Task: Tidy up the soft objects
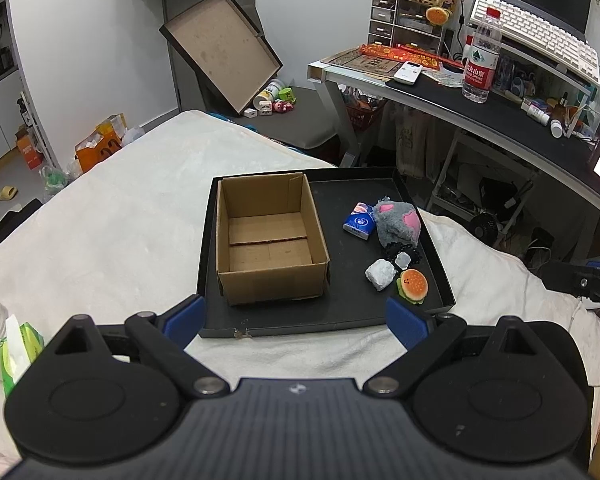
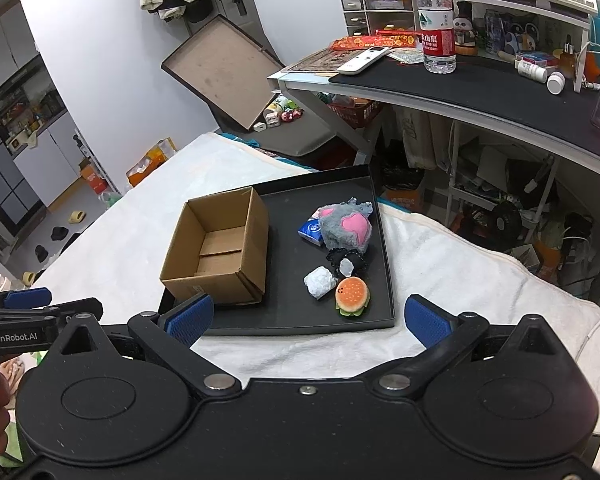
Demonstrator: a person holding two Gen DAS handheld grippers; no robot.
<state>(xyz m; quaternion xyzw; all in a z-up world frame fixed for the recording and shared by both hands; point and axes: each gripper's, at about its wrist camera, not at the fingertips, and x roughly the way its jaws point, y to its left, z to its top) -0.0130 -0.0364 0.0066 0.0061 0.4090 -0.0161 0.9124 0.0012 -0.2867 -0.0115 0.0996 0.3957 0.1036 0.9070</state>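
Soft objects are seen clustered on the right half of a black tray (image 1: 436, 272) that rests on a white blanket (image 1: 132, 216) spread over the bed. A grey plush with pink patches (image 1: 398, 222) is placed at the upper end of the cluster, with a blue tissue pack (image 1: 358, 224) touching it on its left side. Just below the plush, a black frilly item (image 1: 402, 256) is found, and below that a white crumpled wad (image 1: 379, 274) lies beside a burger-shaped toy (image 1: 413, 285), which sits lowest in the frame.

An open cardboard box (image 1: 270, 240) is set on the left half of the tray, well apart from the cluster; nothing is seen inside it.

The left gripper (image 1: 296, 318) is held low in the frame, over the near edge of the tray, with its jaws spread wide and nothing between them. The right gripper (image 2: 308, 318) is likewise held at the near tray edge in the right wrist view, jaws wide apart and holding nothing. At the far left of that view, the left gripper's side is partly visible.
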